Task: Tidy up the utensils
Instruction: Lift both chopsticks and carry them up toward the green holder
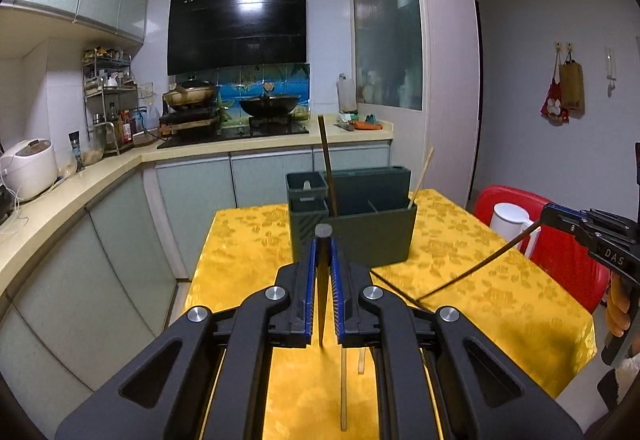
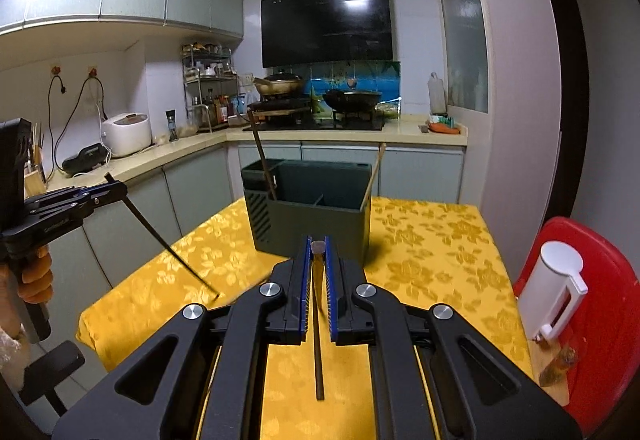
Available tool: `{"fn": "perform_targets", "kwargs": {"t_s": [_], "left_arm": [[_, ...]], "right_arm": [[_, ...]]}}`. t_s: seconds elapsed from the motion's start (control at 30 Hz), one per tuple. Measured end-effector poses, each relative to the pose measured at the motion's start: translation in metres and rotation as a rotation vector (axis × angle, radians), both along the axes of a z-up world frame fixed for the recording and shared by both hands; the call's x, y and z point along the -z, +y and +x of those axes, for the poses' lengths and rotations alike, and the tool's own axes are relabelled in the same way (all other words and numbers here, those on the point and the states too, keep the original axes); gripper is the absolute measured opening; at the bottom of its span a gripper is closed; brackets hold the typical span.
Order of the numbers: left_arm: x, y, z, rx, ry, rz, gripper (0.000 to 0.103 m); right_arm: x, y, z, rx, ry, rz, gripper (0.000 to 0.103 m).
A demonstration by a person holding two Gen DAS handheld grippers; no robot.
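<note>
A dark green utensil holder [image 1: 360, 228] stands on the yellow tablecloth [image 1: 248, 240]; it also shows in the right wrist view [image 2: 312, 216]. A dark chopstick [image 1: 327, 164] and a pale chopstick [image 1: 422, 176] stand in it. My left gripper [image 1: 323, 240] is shut on a dark chopstick [image 1: 322, 304], held above the table in front of the holder. My right gripper [image 2: 318, 248] is shut on another dark chopstick [image 2: 318, 352]. From the left wrist view the right gripper [image 1: 548, 214] holds its chopstick [image 1: 472, 272] slanting down to the cloth. A pale chopstick [image 1: 342, 388] lies on the cloth below my left gripper.
A red chair [image 2: 600, 320] with a white jug [image 2: 552, 288] on it stands right of the table. Kitchen counter [image 1: 80, 184] with a rice cooker [image 1: 28, 168] runs on the left; stove with woks [image 1: 268, 106] behind.
</note>
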State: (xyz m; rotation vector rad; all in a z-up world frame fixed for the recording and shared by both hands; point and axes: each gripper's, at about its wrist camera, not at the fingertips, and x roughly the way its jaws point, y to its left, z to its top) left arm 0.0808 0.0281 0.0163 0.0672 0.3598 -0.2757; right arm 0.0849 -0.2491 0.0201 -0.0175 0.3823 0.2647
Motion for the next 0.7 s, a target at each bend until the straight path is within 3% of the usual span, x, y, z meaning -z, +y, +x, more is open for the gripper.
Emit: {"fn": "perform_targets", "kwargs": {"t_s": [0.33,0.7], "left_arm": [[-0.009,-0.001,0.012,-0.001,0.003,0.005,0.007],[-0.014,-0.001,0.033,0.0,0.023,0.004,0.007]], "right_arm": [[-0.016,-0.001,0.03,0.013,0.066,0.04,0.008],[-0.046,-0.008,0.059,0.046,0.075,0.041,0.008]]}}
